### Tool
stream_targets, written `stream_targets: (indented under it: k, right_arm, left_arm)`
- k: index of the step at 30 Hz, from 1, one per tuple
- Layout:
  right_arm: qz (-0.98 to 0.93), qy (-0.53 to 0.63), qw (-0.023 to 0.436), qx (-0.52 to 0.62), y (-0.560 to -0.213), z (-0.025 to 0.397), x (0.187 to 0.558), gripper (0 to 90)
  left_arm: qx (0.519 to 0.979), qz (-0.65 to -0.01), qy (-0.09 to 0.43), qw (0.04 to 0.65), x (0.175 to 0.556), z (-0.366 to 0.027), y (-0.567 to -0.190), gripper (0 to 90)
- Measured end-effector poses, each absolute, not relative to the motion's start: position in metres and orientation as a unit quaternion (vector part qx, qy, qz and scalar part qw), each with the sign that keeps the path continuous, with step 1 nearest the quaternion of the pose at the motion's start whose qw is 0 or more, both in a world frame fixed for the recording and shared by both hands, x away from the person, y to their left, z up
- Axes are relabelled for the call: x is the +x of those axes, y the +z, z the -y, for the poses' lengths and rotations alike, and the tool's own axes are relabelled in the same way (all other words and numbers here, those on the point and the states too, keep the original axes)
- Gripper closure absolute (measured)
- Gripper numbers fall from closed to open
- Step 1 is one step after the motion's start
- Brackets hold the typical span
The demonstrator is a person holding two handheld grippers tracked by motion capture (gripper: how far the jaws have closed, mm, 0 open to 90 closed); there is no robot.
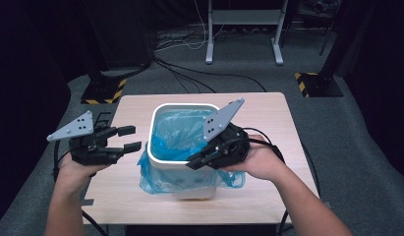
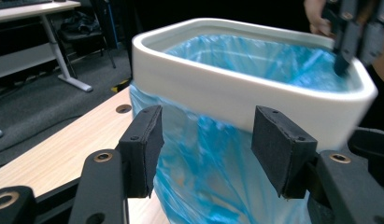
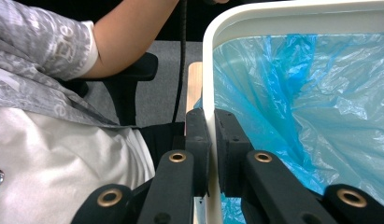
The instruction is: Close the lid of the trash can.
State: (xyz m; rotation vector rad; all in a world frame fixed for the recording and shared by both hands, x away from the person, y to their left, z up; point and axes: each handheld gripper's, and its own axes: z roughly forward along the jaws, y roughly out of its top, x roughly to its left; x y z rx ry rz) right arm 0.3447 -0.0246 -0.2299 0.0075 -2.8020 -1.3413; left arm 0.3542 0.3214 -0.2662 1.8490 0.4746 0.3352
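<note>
Pinning the white bin (image 1: 182,162) by its near rim with our right gripper (image 3: 210,135) clamped; left gripper (image 1: 126,139) waits agape beside the blue liner (image 2: 217,186).

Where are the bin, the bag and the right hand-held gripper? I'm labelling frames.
bin (image 1: 158,129), high view, left rim.
bag (image 1: 177,132), high view, inner lining.
right hand-held gripper (image 3: 211,140), right gripper view, between jaw tips.
</note>
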Motion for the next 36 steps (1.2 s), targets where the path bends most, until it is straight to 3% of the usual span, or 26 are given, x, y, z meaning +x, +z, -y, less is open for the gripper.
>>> stream_targets:
  k: [13, 24, 29, 33, 36]
  right_arm:
    - [0.903, -0.429, 0.024, 0.000, -0.234, 0.025, 0.347, 84.7]
    - [0.897, -0.442, 0.009, -0.003, -0.245, 0.029, 0.343, 83.4]
    - [0.885, -0.466, 0.024, -0.002, -0.249, 0.035, 0.342, 66.7]
    - [0.871, -0.492, 0.002, -0.008, -0.249, 0.044, 0.333, 55.7]
    - [0.849, -0.528, -0.009, -0.023, -0.245, 0.062, 0.332, 55.1]
  left_arm:
    - [0.791, -0.181, 0.139, 0.568, 0.365, -0.295, -0.240, 39.8]
    - [0.812, -0.199, 0.118, 0.536, 0.379, -0.279, -0.264, 39.1]
    - [0.802, -0.201, 0.118, 0.549, 0.379, -0.285, -0.266, 38.4]
    - [0.795, -0.203, 0.130, 0.557, 0.372, -0.293, -0.266, 37.7]
    - [0.786, -0.208, 0.132, 0.567, 0.366, -0.304, -0.267, 37.5]
